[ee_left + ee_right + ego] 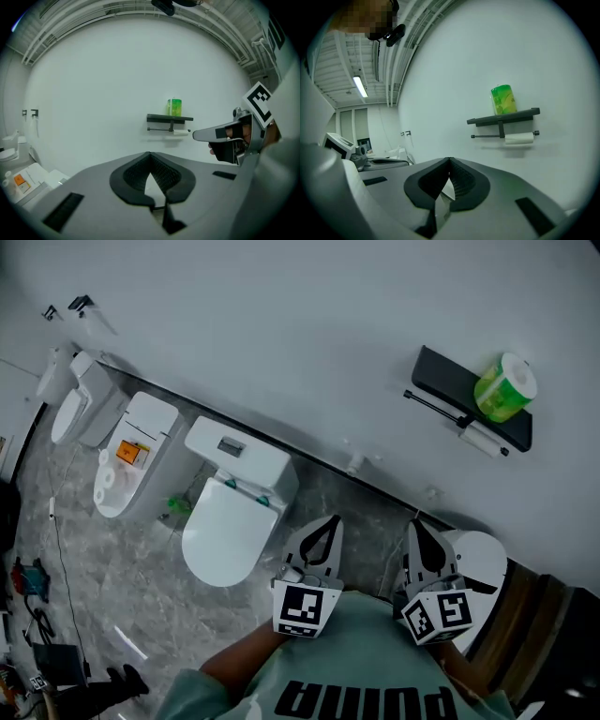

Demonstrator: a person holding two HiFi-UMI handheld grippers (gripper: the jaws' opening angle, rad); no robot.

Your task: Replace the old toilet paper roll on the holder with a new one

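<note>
The black shelf (445, 376) is hanging on the wall, well away in front of me. My right gripper (417, 526) is sitting nearer to it than my left gripper (330, 521). Both are pinching tight on nothing. The new green roll (504, 387) is standing on the shelf. The old roll (483, 440) is lying sideways just under it.

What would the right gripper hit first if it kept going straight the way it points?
Probably the bare wall, left of the shelf and roll; nothing shows between the right gripper and it, though depth is unclear.
</note>
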